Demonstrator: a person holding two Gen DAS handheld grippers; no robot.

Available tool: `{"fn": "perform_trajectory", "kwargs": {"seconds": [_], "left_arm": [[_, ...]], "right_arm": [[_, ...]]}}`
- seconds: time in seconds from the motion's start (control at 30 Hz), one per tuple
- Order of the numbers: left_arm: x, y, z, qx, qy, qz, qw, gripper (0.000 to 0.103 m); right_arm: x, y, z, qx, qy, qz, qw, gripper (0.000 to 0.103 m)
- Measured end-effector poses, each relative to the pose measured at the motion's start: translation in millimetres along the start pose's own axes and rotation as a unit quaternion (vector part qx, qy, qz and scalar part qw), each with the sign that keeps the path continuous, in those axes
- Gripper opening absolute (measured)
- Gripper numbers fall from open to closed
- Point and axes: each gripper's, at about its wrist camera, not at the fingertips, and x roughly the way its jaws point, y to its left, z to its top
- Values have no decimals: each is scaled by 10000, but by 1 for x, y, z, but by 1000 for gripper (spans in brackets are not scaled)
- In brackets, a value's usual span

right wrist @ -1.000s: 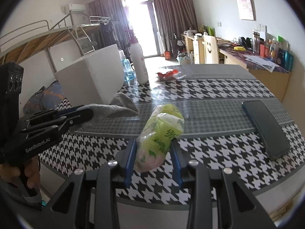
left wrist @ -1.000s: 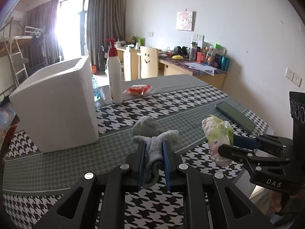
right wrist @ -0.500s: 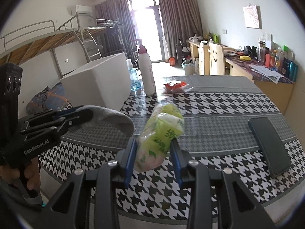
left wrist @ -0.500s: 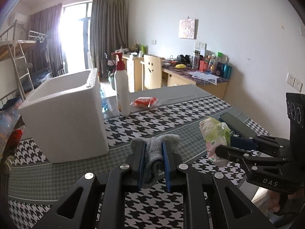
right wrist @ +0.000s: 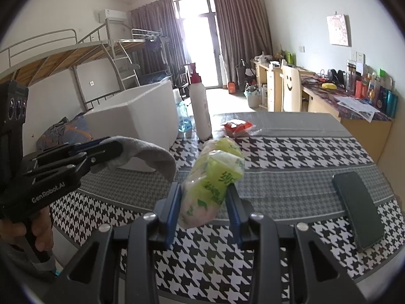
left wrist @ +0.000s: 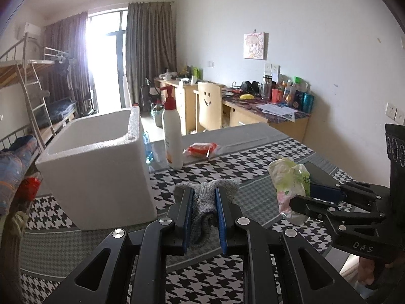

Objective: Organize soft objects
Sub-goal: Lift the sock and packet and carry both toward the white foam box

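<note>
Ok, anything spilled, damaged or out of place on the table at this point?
Nothing spilled or broken. The left tongs hold a grey sock and the right tongs a green tissue pack, both clear of the table. The white foam box, pump bottle and phone sit normally; the box's rim looks slightly chipped.

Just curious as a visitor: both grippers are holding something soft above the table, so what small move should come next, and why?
Probably carry the grey sock, clamped in the left gripper, over the open white foam box. The sock is already clear of the table, and the box is empty as far as can be seen.
</note>
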Motion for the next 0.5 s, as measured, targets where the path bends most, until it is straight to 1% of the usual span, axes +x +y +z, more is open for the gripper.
{"fn": "perform_trajectory", "kwargs": {"seconds": [0.3,0.4,0.5], "left_arm": [[-4,6,12,0,-101,75,9999,19],[-5,8,17,-2,-151,72,9999,19],[-5,9,22,35,-190,99,9998,19]], "right_arm": [[-3,3,12,-116,-161,9,9998,40],[-2,2,16,-113,-169,97,9997,40],[-2,2,20,-134,-188,55,9997,40]]}}
